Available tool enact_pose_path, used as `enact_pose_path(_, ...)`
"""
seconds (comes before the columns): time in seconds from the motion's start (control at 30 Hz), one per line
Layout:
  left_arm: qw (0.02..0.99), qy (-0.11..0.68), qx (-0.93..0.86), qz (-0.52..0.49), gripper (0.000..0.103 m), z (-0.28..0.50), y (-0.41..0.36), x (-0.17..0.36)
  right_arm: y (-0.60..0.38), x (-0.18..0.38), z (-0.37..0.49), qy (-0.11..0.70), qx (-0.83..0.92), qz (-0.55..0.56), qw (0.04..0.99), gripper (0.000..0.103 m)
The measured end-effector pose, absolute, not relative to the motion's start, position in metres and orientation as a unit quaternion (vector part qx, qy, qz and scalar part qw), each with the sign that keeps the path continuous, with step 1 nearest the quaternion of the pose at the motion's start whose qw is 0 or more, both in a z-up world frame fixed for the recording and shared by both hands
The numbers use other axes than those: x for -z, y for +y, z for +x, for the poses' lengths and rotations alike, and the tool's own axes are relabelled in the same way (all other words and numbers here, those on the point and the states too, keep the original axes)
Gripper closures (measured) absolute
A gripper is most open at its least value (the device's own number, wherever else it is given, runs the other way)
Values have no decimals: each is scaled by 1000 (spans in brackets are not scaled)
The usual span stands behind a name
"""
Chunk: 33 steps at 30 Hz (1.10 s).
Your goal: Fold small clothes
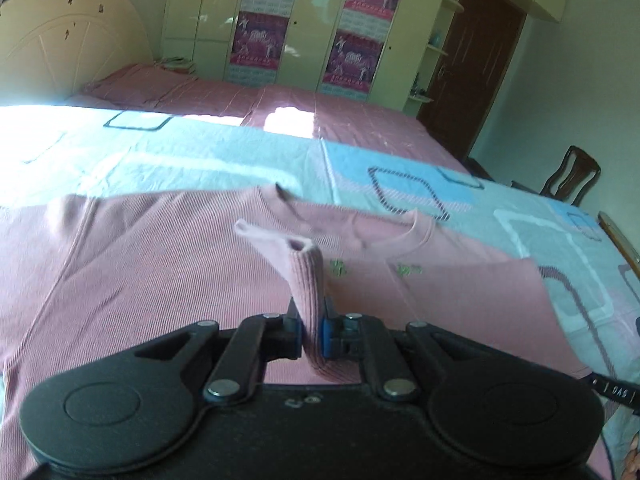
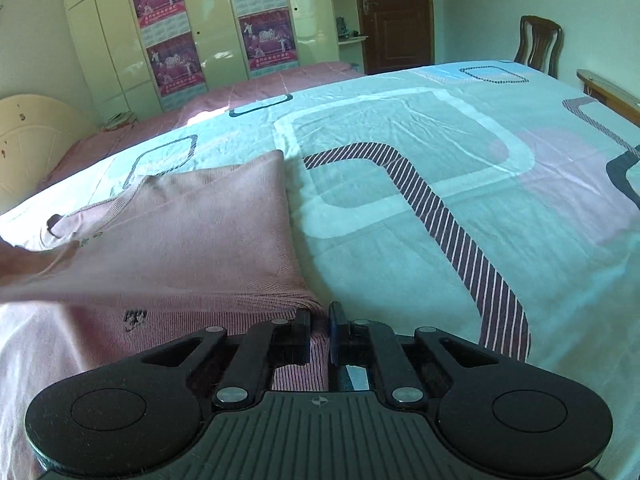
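A: Left wrist view had the left gripper (image 1: 311,320) clamped on a ribbed cuff (image 1: 306,280), which stood up from between its closed jaws. Where was the garment itself?

B: The pink top (image 1: 160,272) lay spread on the patterned bedsheet (image 1: 400,160), neckline toward the far side, cuff lifted above its middle.

A: And the other tool?

B: The right gripper (image 2: 319,320) was closed narrow on the top's near right corner (image 2: 308,304), with the side edge running away from it across the sheet.

A: How should the fold have gone, in your judgement?

B: Carry the sleeve across low and level, keep the corner pinned so the body wouldn't drag, and lay the cuff flat inside the outline before releasing. Pulling too high risked rucking the shoulder.
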State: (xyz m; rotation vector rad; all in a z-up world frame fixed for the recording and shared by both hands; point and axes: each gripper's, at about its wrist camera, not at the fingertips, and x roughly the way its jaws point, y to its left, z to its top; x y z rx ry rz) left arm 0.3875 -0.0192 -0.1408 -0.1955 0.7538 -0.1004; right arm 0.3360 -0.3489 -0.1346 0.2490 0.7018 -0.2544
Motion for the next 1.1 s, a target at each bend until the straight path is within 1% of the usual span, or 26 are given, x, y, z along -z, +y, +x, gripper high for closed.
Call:
enact_pose_path(0.07, 914, 390, 40, -102, 93, 387, -17, 153, -346, 134, 334, 350, 114, 109, 923, 95)
enact_pose_path(0.1, 911, 397, 37, -104, 85, 386, -14, 155, -346, 131, 331, 353, 108, 106, 923, 95)
enact_pose_path(0.13, 911, 398, 32, -105, 73, 385, -10, 155, -348, 128, 326, 355, 101, 106, 923, 95)
enact_pose_path(0.17, 912, 396, 23, -106, 67, 384, -6, 154, -350, 123, 320, 355, 94, 106, 924, 95)
enact_pose_path(0.2, 913, 394, 11, -107, 48, 383, 1, 151, -352, 119, 314, 352, 89, 112, 925, 94)
enact_pose_path(0.23, 915, 388, -6, -108, 34, 381, 7, 147, -355, 115, 311, 348, 86, 117, 926, 94)
enact_pose_path(0.27, 920, 375, -23, -109, 33, 375, 12, 142, -357, 110, 308, 343, 83, 123, 928, 92)
enact_pose_path(0.3, 925, 362, -36, -109, 35, 371, 18, 138, -358, 105, 308, 335, 83, 125, 930, 90)
enact_pose_path(0.33, 930, 350, -42, -107, 35, 369, 21, 133, -360, 102, 311, 331, 83, 127, 931, 81)
enact_pose_path(0.37, 935, 337, -41, -104, 35, 365, 23, 129, -362, 100, 316, 327, 82, 132, 932, 63)
enact_pose_path(0.4, 938, 331, -31, -98, 35, 366, 21, 125, -365, 99, 325, 322, 83, 139, 933, 53)
enact_pose_path(0.53, 938, 336, 20, -77, 39, 387, -5, 125, -374, 104, 370, 330, 68, 159, 928, 53)
enact_pose_path(0.73, 928, 368, 37, -50, 41, 406, -30, 156, -377, 116, 442, 342, 64, 157, 924, 53)
enact_pose_path(0.77, 924, 378, 32, -50, 41, 408, -29, 163, -378, 118, 451, 345, 65, 159, 923, 53)
enact_pose_path(0.8, 922, 382, 29, -48, 41, 408, -27, 167, -381, 120, 461, 345, 67, 166, 921, 57)
enact_pose_path(0.83, 924, 379, 27, -43, 41, 407, -27, 170, -384, 123, 470, 349, 66, 174, 919, 64)
enact_pose_path(0.87, 926, 376, 26, -35, 41, 402, -25, 171, -385, 125, 476, 351, 65, 180, 916, 78)
enact_pose_path(0.9, 926, 375, 26, -32, 41, 402, -25, 171, -387, 127, 481, 353, 63, 189, 914, 83)
enact_pose_path(0.93, 926, 375, 26, -30, 41, 401, -26, 171, -387, 127, 484, 353, 61, 190, 914, 85)
enact_pose_path(0.97, 926, 375, 25, -28, 41, 401, -26, 171, -385, 127, 485, 353, 56, 182, 916, 94)
enact_pose_path(1.03, 926, 376, 23, -26, 41, 401, -28, 168, -383, 126, 485, 342, 68, 138, 927, 95)
enact_pose_path(1.1, 927, 373, 20, -23, 39, 402, -29, 170, -380, 130, 482, 343, 74, 129, 928, 96)
